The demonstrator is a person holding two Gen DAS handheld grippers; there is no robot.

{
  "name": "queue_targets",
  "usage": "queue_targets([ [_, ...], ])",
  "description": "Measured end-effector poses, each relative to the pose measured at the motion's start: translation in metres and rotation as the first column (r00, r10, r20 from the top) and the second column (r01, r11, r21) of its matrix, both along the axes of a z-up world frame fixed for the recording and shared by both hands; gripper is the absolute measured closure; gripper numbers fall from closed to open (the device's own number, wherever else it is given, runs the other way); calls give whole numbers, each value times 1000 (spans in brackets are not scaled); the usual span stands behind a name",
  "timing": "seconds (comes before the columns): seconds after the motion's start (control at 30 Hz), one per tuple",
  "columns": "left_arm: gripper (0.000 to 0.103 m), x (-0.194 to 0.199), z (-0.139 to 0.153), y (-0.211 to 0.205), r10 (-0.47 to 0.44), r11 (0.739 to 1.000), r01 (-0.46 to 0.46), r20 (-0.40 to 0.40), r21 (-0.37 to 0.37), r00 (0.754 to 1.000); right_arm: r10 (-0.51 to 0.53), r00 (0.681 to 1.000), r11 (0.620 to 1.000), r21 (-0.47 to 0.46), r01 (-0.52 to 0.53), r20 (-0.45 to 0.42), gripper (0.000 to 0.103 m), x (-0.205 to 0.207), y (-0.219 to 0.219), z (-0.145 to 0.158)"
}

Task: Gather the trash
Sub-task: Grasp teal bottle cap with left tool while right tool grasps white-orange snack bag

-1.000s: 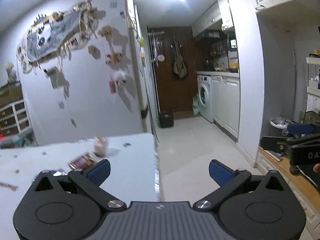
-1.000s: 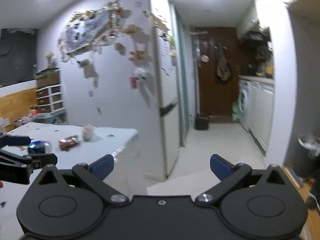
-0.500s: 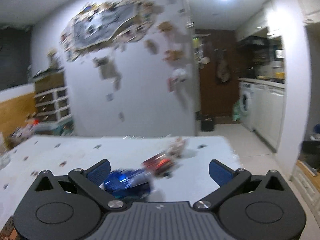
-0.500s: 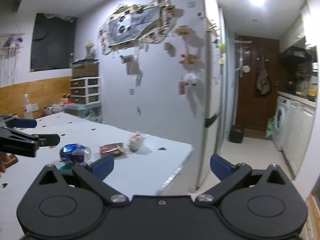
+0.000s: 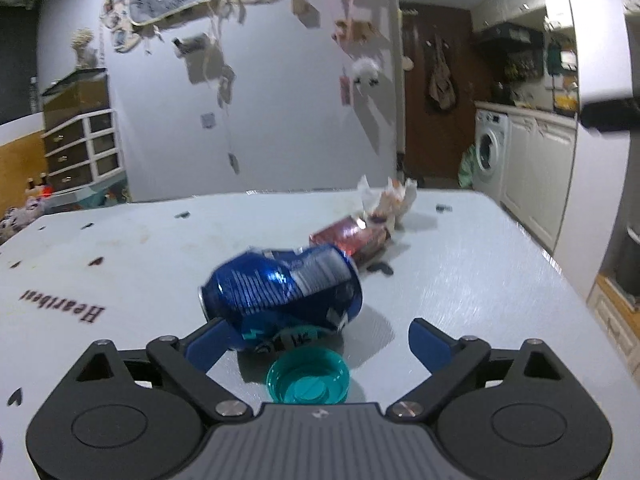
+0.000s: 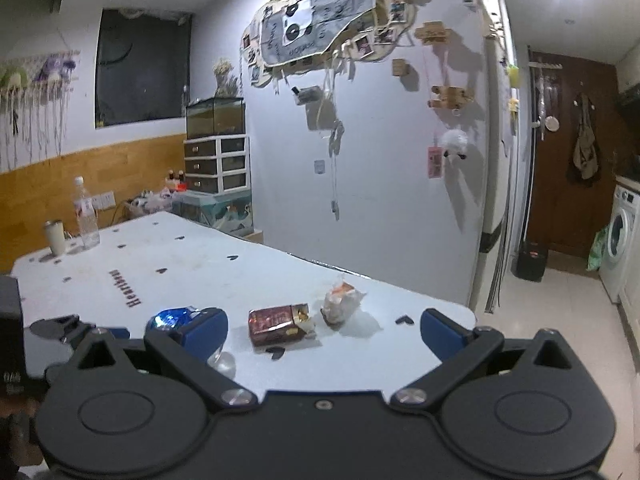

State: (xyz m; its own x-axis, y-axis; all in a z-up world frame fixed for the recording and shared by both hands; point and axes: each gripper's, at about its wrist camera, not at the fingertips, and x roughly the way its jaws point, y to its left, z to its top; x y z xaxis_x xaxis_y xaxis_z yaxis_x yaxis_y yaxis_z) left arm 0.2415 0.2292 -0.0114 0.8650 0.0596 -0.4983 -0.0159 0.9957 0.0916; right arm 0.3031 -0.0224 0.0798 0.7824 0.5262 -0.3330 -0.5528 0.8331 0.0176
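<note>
Over the white bench [image 5: 460, 280], the left gripper [image 5: 316, 338] tilts downward, its jaws wide but closing around a dented blue can [image 5: 280, 290] lying on its side; the pads are not yet pressing it. Just below the can sits a teal bottle cap [image 5: 308, 380]. Beyond lie a red packet [image 6: 276, 324] and a crumpled wrapper [image 6: 340, 304]. Nearly level, the right gripper [image 6: 324, 330] stands spread and empty. "Heartbeat" is printed on the bench.

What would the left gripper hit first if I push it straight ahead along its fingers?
Most likely the crushed blue can, lying on its side just ahead of the left gripper, whose jaws are closing, not yet gripping. The teal bottle cap sits lower and nearer; depth is uncertain.
</note>
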Motion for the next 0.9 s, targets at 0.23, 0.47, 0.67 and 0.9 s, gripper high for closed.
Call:
queue_targets([
  [0.23, 13, 4, -14, 9, -41, 999, 41, -21, 0, 999, 18, 999, 998, -54, -20, -39, 0, 47, 40, -9],
  [0.47, 21, 2, -13, 12, -79, 996, 78, -9, -33, 997, -33, 996, 991, -131, 23, -79, 0, 103, 81, -29],
  [0.67, 21, 2, -13, 9, -78, 997, 77, -11, -17, 997, -73, 992, 977, -208, 51, -102, 0, 146, 115, -53],
  [0.9, 30, 2, -14, 7, -81, 997, 81, -27, -1, 996, -211, 970, 967, -168, 190, -118, 0, 187, 121, -83],
])
